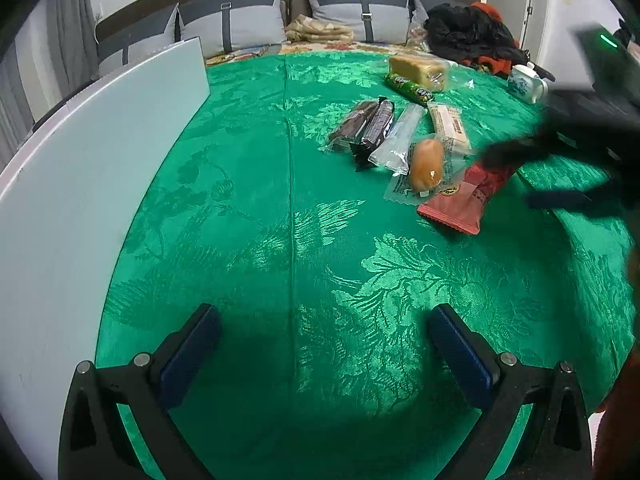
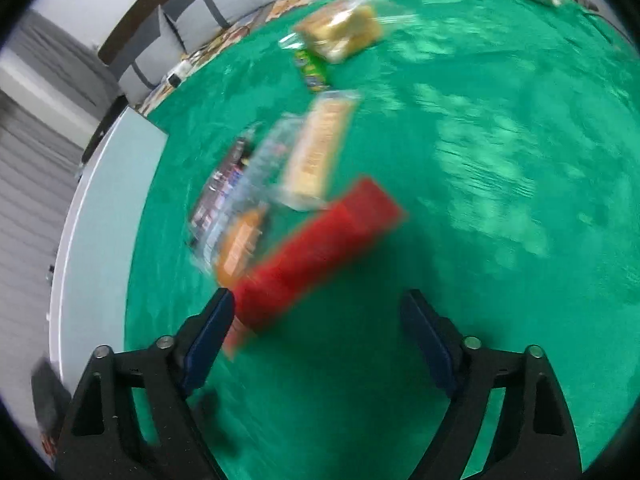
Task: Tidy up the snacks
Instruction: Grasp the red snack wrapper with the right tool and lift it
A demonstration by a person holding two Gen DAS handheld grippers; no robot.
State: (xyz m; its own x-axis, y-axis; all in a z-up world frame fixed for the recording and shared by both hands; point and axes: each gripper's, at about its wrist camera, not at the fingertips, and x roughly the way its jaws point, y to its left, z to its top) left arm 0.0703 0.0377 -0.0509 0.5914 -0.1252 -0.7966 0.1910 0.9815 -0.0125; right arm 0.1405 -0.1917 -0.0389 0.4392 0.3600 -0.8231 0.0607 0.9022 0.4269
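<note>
A: Snacks [image 1: 404, 136] lie in a loose row right of centre on the green table [image 1: 260, 220]; a white board [image 1: 80, 184] lines its left edge, a teapot [image 1: 526, 80] sits far right.
B: Left tongs [image 1: 324, 352]?
A: Apart, over bare cloth.
B: Right wrist view?
A: Blurred. Right tongs [image 2: 318, 340] apart, red packet [image 2: 316, 256] just ahead.
</note>
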